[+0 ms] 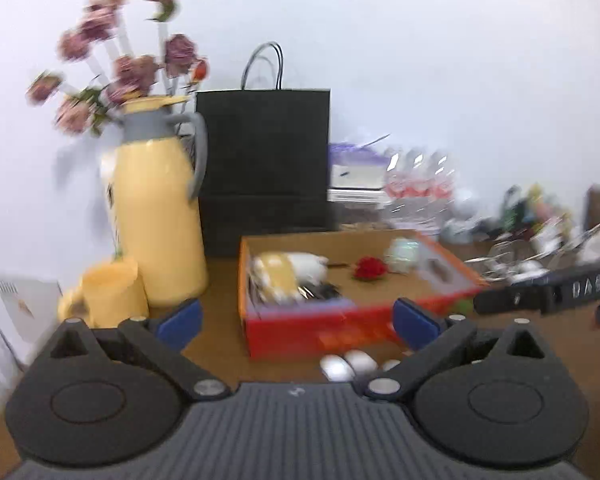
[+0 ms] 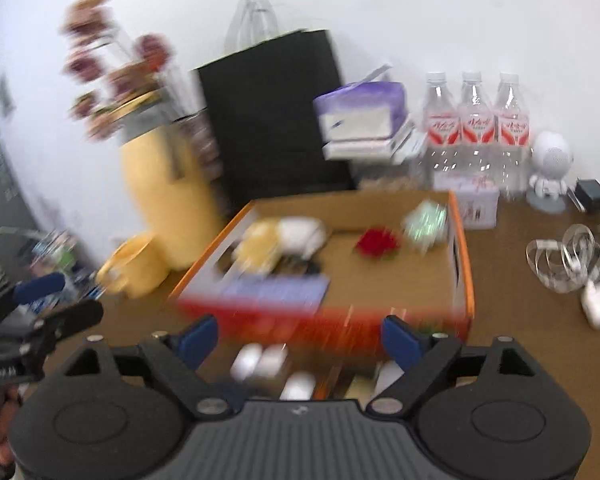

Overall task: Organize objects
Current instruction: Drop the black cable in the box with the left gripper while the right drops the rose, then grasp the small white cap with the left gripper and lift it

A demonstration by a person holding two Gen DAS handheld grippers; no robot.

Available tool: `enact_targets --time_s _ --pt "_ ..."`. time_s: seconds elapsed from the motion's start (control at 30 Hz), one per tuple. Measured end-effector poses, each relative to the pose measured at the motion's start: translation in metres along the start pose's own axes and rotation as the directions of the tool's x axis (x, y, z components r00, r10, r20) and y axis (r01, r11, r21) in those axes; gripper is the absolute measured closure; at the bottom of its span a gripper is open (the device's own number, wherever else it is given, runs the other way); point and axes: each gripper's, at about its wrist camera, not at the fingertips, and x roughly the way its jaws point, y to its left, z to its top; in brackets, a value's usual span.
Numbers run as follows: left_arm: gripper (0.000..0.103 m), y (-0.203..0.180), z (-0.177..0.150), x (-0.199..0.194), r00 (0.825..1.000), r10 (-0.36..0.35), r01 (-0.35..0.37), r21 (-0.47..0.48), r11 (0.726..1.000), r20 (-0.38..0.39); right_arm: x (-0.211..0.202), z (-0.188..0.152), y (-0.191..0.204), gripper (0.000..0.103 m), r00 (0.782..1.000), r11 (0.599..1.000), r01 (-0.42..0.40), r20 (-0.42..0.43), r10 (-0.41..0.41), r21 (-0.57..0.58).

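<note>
Tools (image 1: 298, 320) (image 2: 299, 338) open, empty, facing box (image 1: 356, 320)

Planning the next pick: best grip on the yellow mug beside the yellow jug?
Probably grip the yellow mug across its rim wall, coming from above on the side facing the camera. It stands upright and open-topped, the yellow jug crowds its right, and its handle juts left.

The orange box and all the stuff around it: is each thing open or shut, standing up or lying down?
Orange box: open-topped, things inside.
Red flower: lying in the box.
Black paper bag: upright, handles up.
Yellow jug: upright, flowers in it.
Yellow cup: upright beside the jug.
Water bottles: upright, capped.
Left gripper: open, empty.
Right gripper: open, empty.
</note>
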Motion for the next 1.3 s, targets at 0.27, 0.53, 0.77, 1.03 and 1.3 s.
enact_targets --time_s 0.27,0.53,0.77,1.03,1.3 --pt "0.0 -0.014 -0.092 -0.1 0.998 0.008 -0.012 -0.069 0.998 -0.058 -0.107 -0.153 0.059 0.0 0.979 0.987 0.119 0.175 -0.1 -0.105" --pt "0.0 -0.023 -0.122 -0.119 0.992 0.003 -0.004 -0.004 1.0 -0.128 -0.15 -0.221 0.07 0.003 0.964 0.971 0.238 0.122 -0.237 0.009" --pt "0.0 -0.023 -0.12 -0.088 0.992 -0.03 0.028 -0.02 0.999 -0.124 -0.219 -0.216 0.057 0.004 0.862 0.925 0.378 0.346 -0.37 0.045" --pt "0.0 -0.011 -0.076 0.015 0.994 -0.036 0.036 0.0 0.999 -0.105 -0.143 -0.168 0.029 0.019 0.911 0.953 0.3 0.284 -0.298 0.038" --pt "0.04 0.01 -0.057 0.161 0.941 -0.219 0.225 -0.006 0.974 -0.257 0.02 -0.073 0.029 0.034 0.945 0.939 0.259 0.259 -0.198 -0.228"
